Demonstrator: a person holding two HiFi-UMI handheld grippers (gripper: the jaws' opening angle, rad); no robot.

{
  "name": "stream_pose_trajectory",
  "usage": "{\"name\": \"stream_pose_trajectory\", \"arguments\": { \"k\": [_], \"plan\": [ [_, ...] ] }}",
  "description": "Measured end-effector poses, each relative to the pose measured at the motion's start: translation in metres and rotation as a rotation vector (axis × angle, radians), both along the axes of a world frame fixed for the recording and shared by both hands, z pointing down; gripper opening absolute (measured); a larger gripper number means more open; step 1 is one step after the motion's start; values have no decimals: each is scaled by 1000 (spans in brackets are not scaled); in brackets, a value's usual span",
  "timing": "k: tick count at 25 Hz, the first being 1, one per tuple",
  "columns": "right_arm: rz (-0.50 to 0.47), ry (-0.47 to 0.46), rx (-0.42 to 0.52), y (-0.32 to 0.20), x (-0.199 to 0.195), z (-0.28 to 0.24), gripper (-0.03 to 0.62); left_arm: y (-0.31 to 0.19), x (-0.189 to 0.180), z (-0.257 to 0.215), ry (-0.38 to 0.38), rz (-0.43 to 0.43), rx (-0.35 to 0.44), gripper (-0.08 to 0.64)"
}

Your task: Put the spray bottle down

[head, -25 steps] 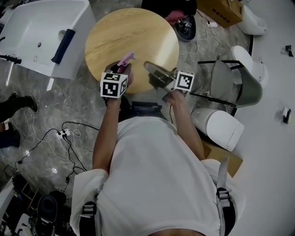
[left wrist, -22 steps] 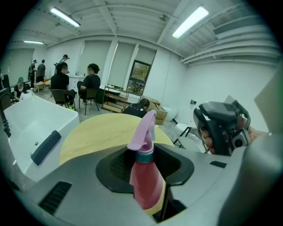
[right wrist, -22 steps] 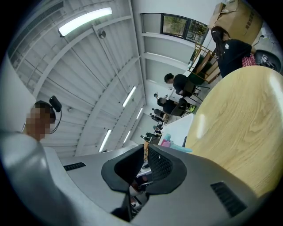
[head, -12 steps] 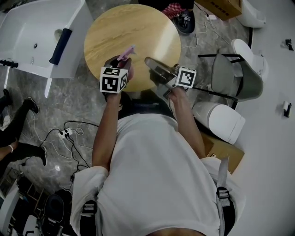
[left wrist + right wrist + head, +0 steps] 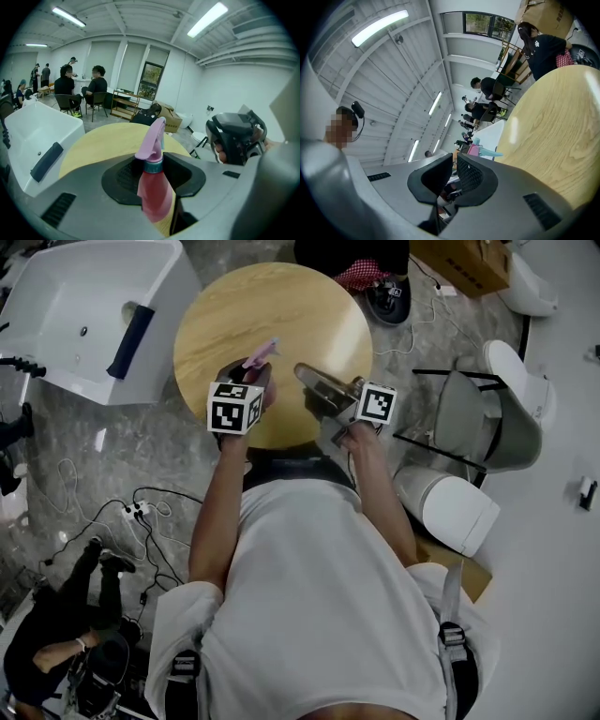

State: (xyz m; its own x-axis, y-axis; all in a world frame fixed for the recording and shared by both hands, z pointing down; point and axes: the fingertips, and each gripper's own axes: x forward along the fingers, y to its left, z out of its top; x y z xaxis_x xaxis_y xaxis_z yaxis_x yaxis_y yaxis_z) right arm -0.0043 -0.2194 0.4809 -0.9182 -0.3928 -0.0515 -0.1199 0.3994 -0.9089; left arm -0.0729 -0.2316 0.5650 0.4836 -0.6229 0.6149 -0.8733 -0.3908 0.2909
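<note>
left gripper [image 5: 244, 377]: fingers clamp spray bottle [image 5: 153, 190] upright over near edge of surface [image 5: 281, 306], likely so it lands standing | right gripper [image 5: 454, 174]: fingers pressed together, empty, held clear to the right

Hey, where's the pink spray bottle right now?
The spray bottle is left of centre in the head view, clamped between the jaws of the left hand-held gripper, over the near edge of the round wooden table.
</note>
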Motion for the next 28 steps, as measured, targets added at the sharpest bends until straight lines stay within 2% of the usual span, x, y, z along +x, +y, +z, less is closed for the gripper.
{"name": "stream_pose_trajectory", "arguments": {
  "k": [8, 15, 28],
  "plan": [
    [-8, -27, -33, -33, 17, 8, 20, -42, 16, 7, -28, -23, -9, 138],
    [-17, -53, -71, -39, 21, 17, 18, -67, 19, 10, -46, -47, 1, 138],
    [-35, -52, -76, -60, 22, 23, 20, -104, 17, 23, -60, -90, -5, 138]
  ]
}}
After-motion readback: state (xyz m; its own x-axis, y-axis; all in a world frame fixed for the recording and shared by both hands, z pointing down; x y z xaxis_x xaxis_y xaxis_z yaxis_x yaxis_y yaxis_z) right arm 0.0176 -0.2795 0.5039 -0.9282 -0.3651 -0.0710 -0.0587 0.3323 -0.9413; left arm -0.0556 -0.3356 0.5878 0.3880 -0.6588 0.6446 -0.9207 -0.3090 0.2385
